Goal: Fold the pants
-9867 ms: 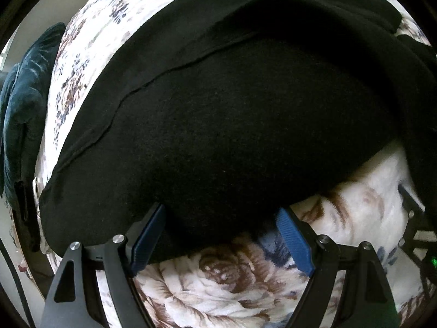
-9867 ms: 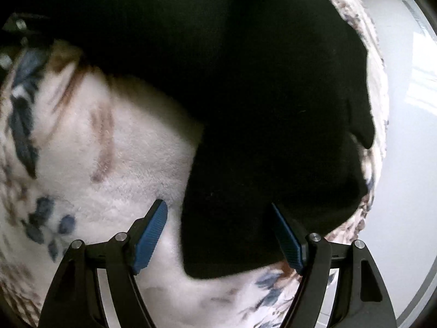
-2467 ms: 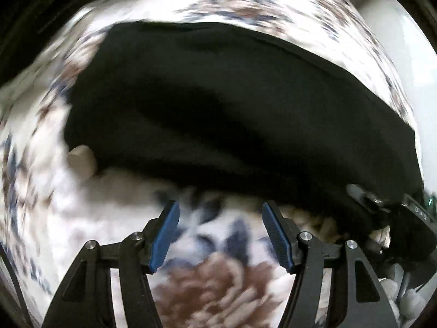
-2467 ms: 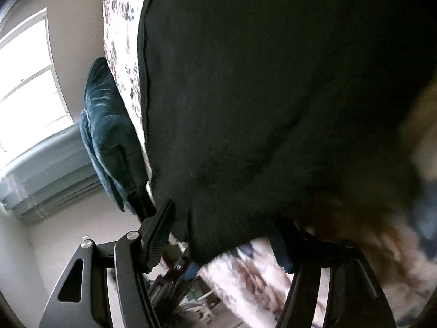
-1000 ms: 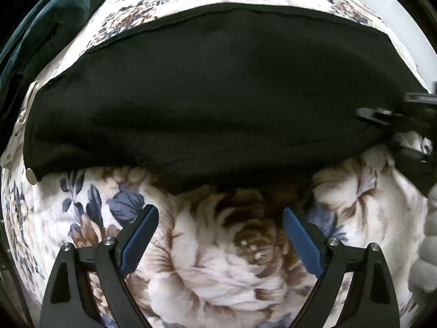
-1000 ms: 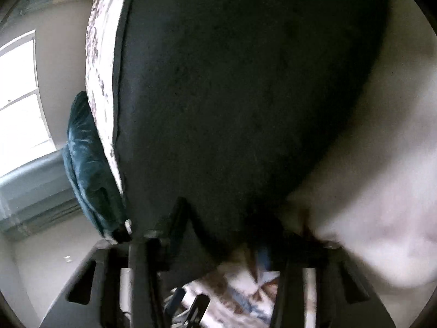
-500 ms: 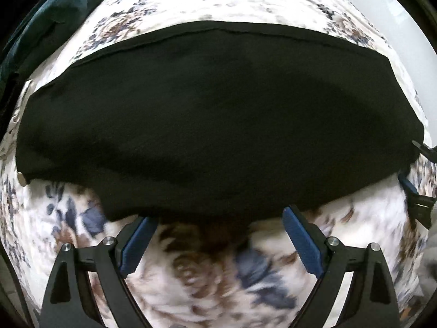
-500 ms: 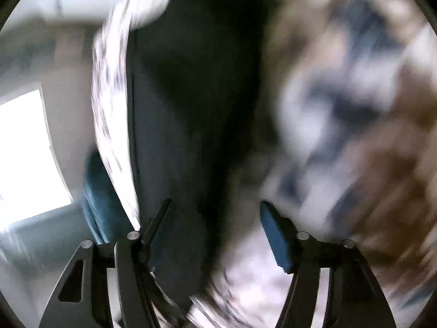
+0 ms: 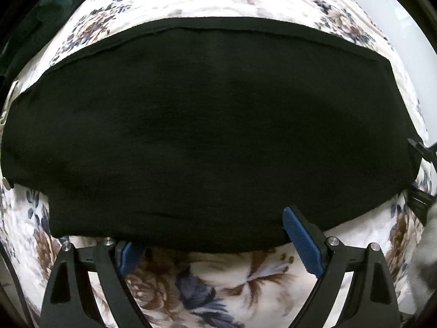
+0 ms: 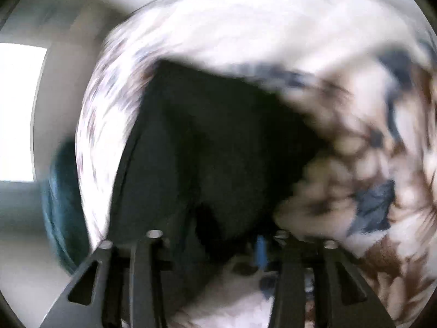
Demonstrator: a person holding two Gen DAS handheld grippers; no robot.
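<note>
Left wrist view looks across the black pants [image 9: 213, 125], which lie as a wide folded band across the floral blanket [image 9: 218, 281], long edges running left to right and the far edge showing a neat seam. The left gripper [image 9: 210, 242] sits at the near long edge with its jaws spread wide; the left blue pad is half tucked under the cloth's near hem while the right pad rests on top of it. That placement reads as a set-up to pinch the near edge, probably so it can be carried over toward the far edge for another fold. Nothing is clamped yet.

At the right end of the pants, dark parts of the right gripper [image 9: 420, 164] touch the short edge of the cloth. The right wrist view is heavily smeared by motion, so detail is poor: the pants [image 10: 213, 150] fill the middle, running away from the camera, with the blanket [image 10: 368, 136] to the right and a teal cushion [image 10: 62, 205] at the left. The right gripper [image 10: 215, 246] seems to have black cloth bunched between its fingers, but whether the jaws are closed on it I cannot tell. Holding that end would keep the band from sliding while the left side works.
</note>
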